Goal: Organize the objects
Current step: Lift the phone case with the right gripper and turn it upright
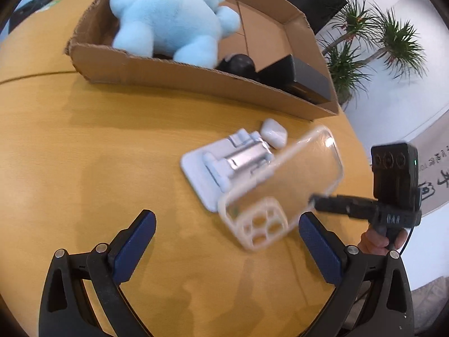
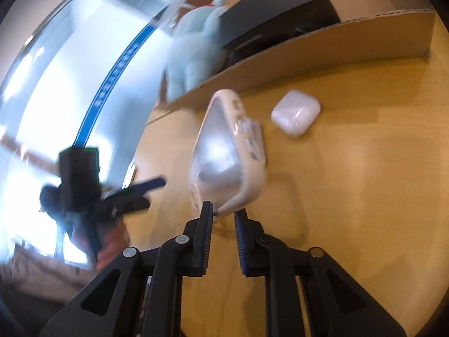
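The clear phone case (image 1: 280, 188) is being held up in the air by the right gripper (image 2: 223, 213). The jaws are nearly closed and are pinching one thin edge of the case, so the case is sticking straight out in front of them. Its long side is running away from the jaws, toward the cardboard box (image 1: 196, 75). In the left wrist view the case is hanging tilted over the white phone stand (image 1: 224, 165), with the camera-hole end low and near the left gripper (image 1: 227, 250).

The left gripper is being held wide open, with nothing between its jaws. It is hovering over the wooden table (image 1: 84, 154), just beside the lower end of the case.

The box is being seen just beyond the case (a blue plush toy (image 1: 174, 19), a dark ball (image 1: 238, 63) and a black box (image 1: 303, 80) are already lying inside). The white earbud case (image 2: 296, 115) is lying on the table, near the box wall and to the right of the held case.

The right gripper is the nearer one, since the case is already in it. The next move is probably being aimed forward and over the box wall, so the case needs to be lifted clear of that wall first
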